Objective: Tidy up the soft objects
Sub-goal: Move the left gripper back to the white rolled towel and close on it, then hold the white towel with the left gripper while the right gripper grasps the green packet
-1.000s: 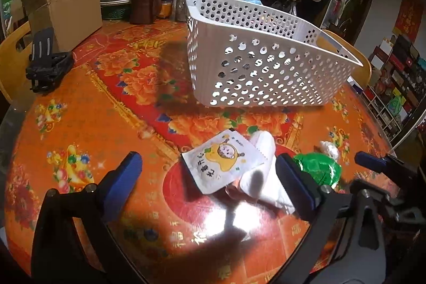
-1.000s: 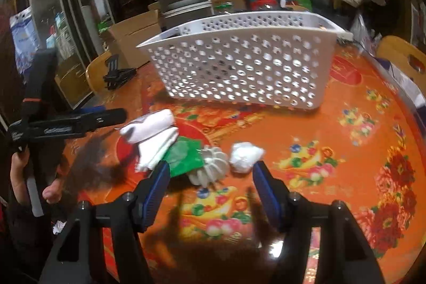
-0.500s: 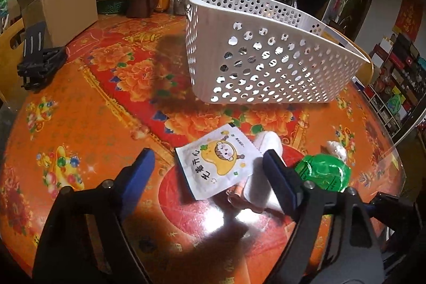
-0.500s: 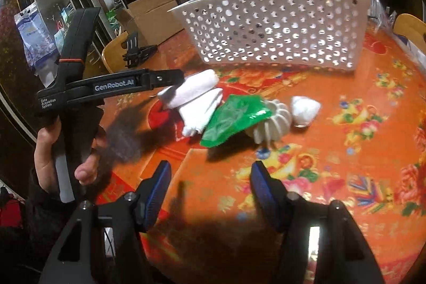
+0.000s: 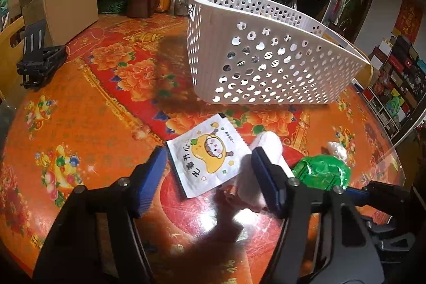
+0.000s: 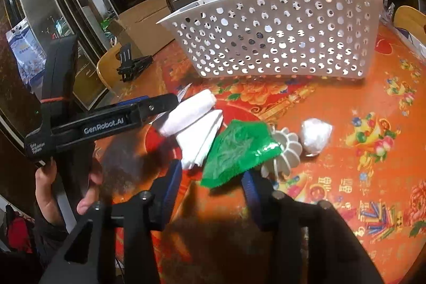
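- Since the earlier frames, both pairs of tongs have narrowed; the right tongs (image 6: 211, 182) have come closer to the green pouch (image 6: 239, 148), which now fills more of the right wrist view. Left hand barely shifted; basket (image 5: 266, 65) unmoved.
- Left tongs (image 5: 210, 169): pitched down toward the desk (image 5: 80, 124), jaws closing, part-open. The cartoon sachet (image 5: 210, 156) lies flat between the blue pads, not yet pressed. Right pad overlaps the white roll (image 5: 269, 143) in view; contact cannot be told.
- Right tongs: pitched down likewise, jaws closing, part-open. The near corner of the green pouch sits just ahead of the gap, between the pad tips; no pad presses it.
- A hand (image 6: 50, 193) grips the left tool's handle at the left edge of the right wrist view, fingers curled round it.
- Landmark: white perforated basket, standing on the desk at the far side.
- Count, all on the near side of the basket: one cartoon sachet, nearest the basket's left corner; one white roll just right of it; one folded white cloth (image 6: 202, 143) touching the roll; one green pouch overlapping the cloth; one white ribbed piece (image 6: 286, 153) under the pouch's far edge; one small white wad (image 6: 315, 133) just beside that.
- Nothing made out inside the basket through its holes.
- Left of the basket: one brown mug (image 5: 139, 3), one cardboard box (image 5: 69, 7), one black folded stand (image 5: 40, 63).
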